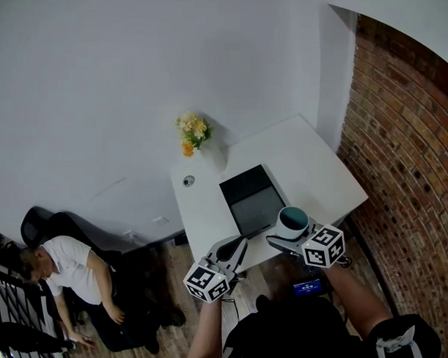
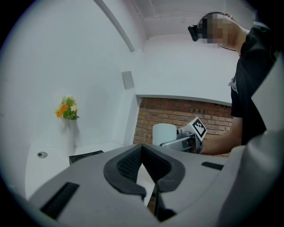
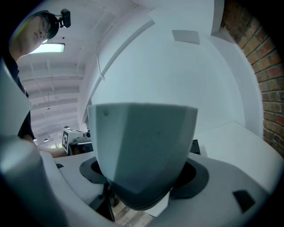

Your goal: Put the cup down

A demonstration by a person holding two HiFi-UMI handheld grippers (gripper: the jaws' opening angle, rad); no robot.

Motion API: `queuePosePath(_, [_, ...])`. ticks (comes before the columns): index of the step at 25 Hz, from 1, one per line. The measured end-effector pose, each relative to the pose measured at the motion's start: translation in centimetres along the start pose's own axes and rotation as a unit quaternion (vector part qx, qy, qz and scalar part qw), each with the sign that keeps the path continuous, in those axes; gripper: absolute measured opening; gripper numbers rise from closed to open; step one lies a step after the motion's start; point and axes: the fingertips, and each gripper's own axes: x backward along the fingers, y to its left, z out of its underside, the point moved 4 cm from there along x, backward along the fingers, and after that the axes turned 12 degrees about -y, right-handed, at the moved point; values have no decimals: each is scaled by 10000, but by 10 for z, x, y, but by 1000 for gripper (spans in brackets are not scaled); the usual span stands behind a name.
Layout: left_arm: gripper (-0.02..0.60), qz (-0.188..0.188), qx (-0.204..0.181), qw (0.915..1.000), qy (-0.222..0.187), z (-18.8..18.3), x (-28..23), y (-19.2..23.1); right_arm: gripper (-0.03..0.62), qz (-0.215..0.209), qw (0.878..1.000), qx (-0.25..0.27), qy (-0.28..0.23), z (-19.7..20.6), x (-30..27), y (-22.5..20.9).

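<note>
Right now the right gripper (image 1: 289, 233) is holding the cup (image 1: 293, 217), its jaws spread wide and pressed against the cup's sides. The cup is upright, white outside and teal inside, and sits over the near edge of the white table (image 1: 312, 163), just right of a dark square tray (image 1: 253, 197). From where things stand I cannot tell whether its base is touching the tabletop.

The left gripper (image 2: 149, 194) is lower and to the left, off the table's near edge and pointing towards it. Its dark pads are drawn almost together at the tips, with only a thin slit between them and nothing in it.

Further back on the table, near the white wall, there is a vase of yellow and orange flowers (image 1: 192, 133), and a small round object (image 1: 189, 181) lies close by. A brick wall (image 1: 401, 144) runs along the right side. Another person in a white shirt (image 1: 74, 268) is sitting low down by a black chair, well left of the table.
</note>
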Motion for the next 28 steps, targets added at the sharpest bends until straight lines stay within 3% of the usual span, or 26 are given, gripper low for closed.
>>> queuePosePath(15, [8, -87, -26, 10000, -27, -5, -5, 5, 377, 19, 9999, 5, 142, -1, -15, -27])
queuePosePath(21, [8, -126, 20, 9999, 37, -12, -12, 16, 377, 333, 9992, 78, 219, -4, -56, -76])
queuePosePath(28, [8, -210, 96, 9996, 145, -10, -12, 28, 377, 1021, 9938, 391, 196, 0, -142, -153])
